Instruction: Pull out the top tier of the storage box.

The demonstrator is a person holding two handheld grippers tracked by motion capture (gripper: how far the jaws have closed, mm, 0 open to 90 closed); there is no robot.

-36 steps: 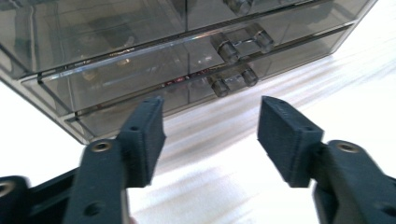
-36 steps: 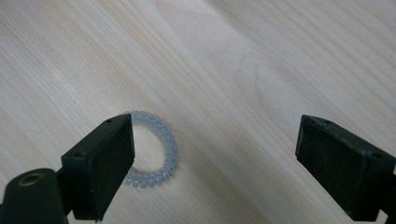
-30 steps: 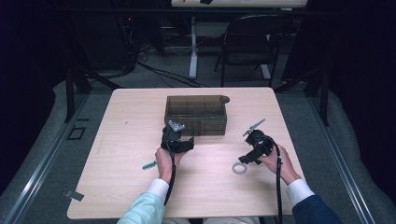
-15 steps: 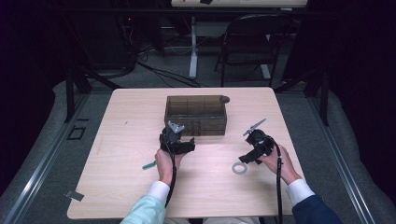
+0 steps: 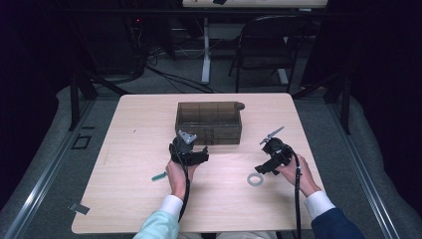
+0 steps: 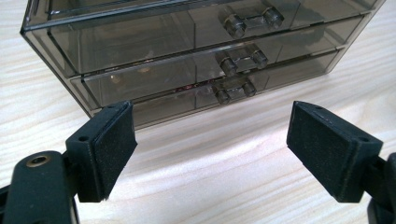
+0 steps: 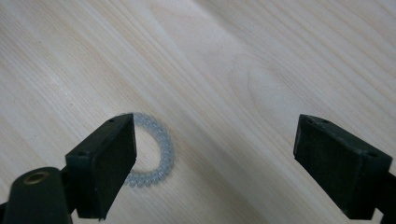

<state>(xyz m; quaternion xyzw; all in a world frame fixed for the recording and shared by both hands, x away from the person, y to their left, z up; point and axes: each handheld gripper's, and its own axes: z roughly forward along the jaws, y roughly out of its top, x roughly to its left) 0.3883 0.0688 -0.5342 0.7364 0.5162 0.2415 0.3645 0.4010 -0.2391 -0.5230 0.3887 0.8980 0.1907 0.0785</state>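
On the table's right half, right gripper (image 7: 215,158) hovers, jaws spread wide | clear coil hair tie (image 7: 156,151) lies flat just under its left pad | left gripper (image 6: 210,149) agape too, facing the smoky drawer box (image 6: 187,51), handles near.

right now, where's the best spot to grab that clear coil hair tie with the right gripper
Probably from above, jaws straddling one side of the coil hair tie: it lies flat on the table, so only its thin rim offers a pinch. The right gripper is open, its left jaw already over the ring.
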